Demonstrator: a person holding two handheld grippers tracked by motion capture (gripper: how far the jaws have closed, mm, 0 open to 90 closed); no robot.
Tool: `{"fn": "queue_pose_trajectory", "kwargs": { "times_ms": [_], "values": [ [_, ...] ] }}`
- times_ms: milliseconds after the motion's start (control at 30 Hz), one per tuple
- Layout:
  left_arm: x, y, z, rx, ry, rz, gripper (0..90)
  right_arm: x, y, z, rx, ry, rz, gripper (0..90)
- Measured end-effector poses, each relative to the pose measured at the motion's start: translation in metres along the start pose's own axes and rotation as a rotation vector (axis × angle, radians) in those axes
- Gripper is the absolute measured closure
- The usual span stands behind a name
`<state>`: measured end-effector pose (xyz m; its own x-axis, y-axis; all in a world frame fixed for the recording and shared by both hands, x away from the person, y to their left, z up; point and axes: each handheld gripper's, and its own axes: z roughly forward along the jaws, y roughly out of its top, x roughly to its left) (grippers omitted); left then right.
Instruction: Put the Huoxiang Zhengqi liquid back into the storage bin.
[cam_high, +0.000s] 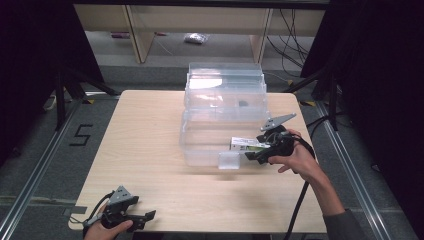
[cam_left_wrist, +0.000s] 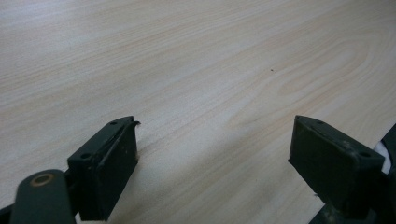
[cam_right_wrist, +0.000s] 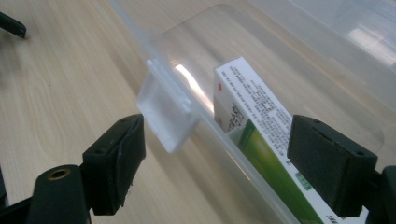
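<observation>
A clear plastic bin (cam_high: 225, 115) with stacked clear tiers stands in the middle of the wooden table (cam_high: 145, 145). Inside its front right corner lies a white and green carton (cam_high: 244, 144) (cam_right_wrist: 252, 121). My right gripper (cam_high: 254, 155) (cam_right_wrist: 218, 125) is open at that corner. Its jaws straddle the bin's front wall (cam_right_wrist: 233, 154), one outside by the clear handle tab (cam_high: 229, 160) (cam_right_wrist: 166, 116), the other inside by the carton. My left gripper (cam_high: 142, 218) (cam_left_wrist: 215, 135) is open and empty low over the table's front left edge.
Wooden shelf legs (cam_high: 142, 40) and a small bag (cam_high: 196, 38) are on the floor beyond the table. A "5" mark (cam_high: 81, 135) is on the floor at left. Black stand legs (cam_high: 67, 87) and cables (cam_high: 320, 115) flank the table. A rail (cam_high: 350, 165) runs along the right.
</observation>
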<state>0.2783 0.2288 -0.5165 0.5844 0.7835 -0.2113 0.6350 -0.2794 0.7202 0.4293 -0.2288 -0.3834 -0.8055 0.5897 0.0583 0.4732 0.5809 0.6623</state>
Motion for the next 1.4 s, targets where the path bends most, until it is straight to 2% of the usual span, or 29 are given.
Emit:
{"fn": "queue_pose_trajectory", "kwargs": {
  "times_ms": [67,100,133,233,333,400,433,500,533,633,700,767,800,833,867,933,967,1067,1100,1133,1233,1300,1333,1367,1400],
  "values": [
    [0.000,0.000,0.000,-0.008,0.002,0.005,14.8,0.004,-0.001,0.000,-0.003,0.010,-0.005,20.0],
    [-0.001,0.000,0.001,-0.014,0.004,0.004,14.8,0.006,-0.001,0.001,-0.022,0.008,0.005,20.0],
    [0.000,0.000,0.001,-0.013,0.005,0.004,14.8,0.006,-0.002,0.002,-0.025,0.006,-0.018,20.0],
    [0.000,0.000,0.000,0.000,0.001,0.003,14.8,0.009,-0.002,0.001,-0.027,0.009,-0.021,19.9],
    [-0.001,0.000,0.001,-0.014,0.006,0.004,14.8,0.013,-0.003,-0.001,-0.031,0.005,-0.028,19.7],
    [0.000,0.000,0.000,0.002,0.004,0.003,14.8,0.016,-0.005,0.000,-0.061,0.006,-0.018,19.7],
    [-0.001,0.000,0.001,-0.015,0.005,0.005,14.8,0.016,-0.006,-0.002,-0.040,0.012,-0.018,19.5],
    [0.000,0.000,0.001,-0.014,0.005,0.006,14.8,0.019,-0.009,0.001,-0.060,0.007,-0.025,19.5],
    [0.000,0.000,0.000,-0.004,0.003,0.001,14.8,0.020,-0.010,-0.001,-0.041,0.015,-0.016,19.5],
    [-0.001,0.000,0.001,-0.016,0.007,0.001,14.8,0.021,-0.012,0.000,-0.036,0.025,-0.020,19.4],
    [-0.001,0.000,0.001,-0.012,0.007,0.006,14.8,0.023,-0.014,0.001,-0.041,0.014,-0.009,19.4],
    [-0.001,0.000,0.000,-0.014,0.010,0.000,14.8,0.024,-0.016,0.001,-0.046,0.025,-0.019,19.3],
    [-0.001,0.000,0.001,-0.014,0.007,0.002,14.8,0.027,-0.018,0.003,-0.069,0.022,-0.004,19.3],
    [-0.001,0.000,0.001,-0.014,0.007,0.002,14.8,0.027,-0.018,0.003,-0.069,0.022,-0.004,19.3],
    [0.000,0.000,0.001,-0.014,0.006,0.006,14.8,0.028,-0.018,0.000,-0.047,0.036,-0.005,19.3],
    [-0.001,0.000,0.000,-0.015,0.009,0.001,14.8,0.030,-0.020,0.000,-0.052,0.033,0.001,19.2],
    [-0.001,0.000,0.000,-0.016,0.009,0.002,14.8,0.030,-0.021,0.001,-0.058,0.029,-0.021,19.1],
    [-0.001,0.000,0.000,-0.011,0.005,0.004,14.8,0.032,-0.022,0.001,-0.060,0.020,-0.002,19.1],
    [-0.001,0.000,0.001,-0.015,0.006,0.003,14.8,0.032,-0.023,0.002,-0.080,0.007,-0.022,19.1],
    [0.000,0.000,0.000,0.000,0.000,0.006,14.8,0.032,-0.024,0.001,-0.058,0.032,-0.019,19.1],
    [-0.001,0.000,0.000,-0.011,0.007,0.005,14.8,0.034,-0.025,0.002,-0.054,0.038,-0.017,19.1],
    [-0.001,0.000,0.000,-0.014,0.012,0.001,14.8,0.038,-0.029,0.006,-0.073,0.031,-0.007,19.1],
    [-0.001,0.000,0.000,-0.013,0.011,0.001,14.8,0.038,-0.029,0.004,-0.052,0.040,-0.006,19.1],
    [-0.001,0.000,0.000,-0.016,0.010,0.001,14.8,0.038,-0.029,0.004,-0.057,0.023,-0.024,19.0],
    [-0.001,0.000,0.001,-0.015,0.009,0.002,14.8,0.040,-0.030,0.005,-0.059,0.038,-0.009,18.8]
  ]
}}
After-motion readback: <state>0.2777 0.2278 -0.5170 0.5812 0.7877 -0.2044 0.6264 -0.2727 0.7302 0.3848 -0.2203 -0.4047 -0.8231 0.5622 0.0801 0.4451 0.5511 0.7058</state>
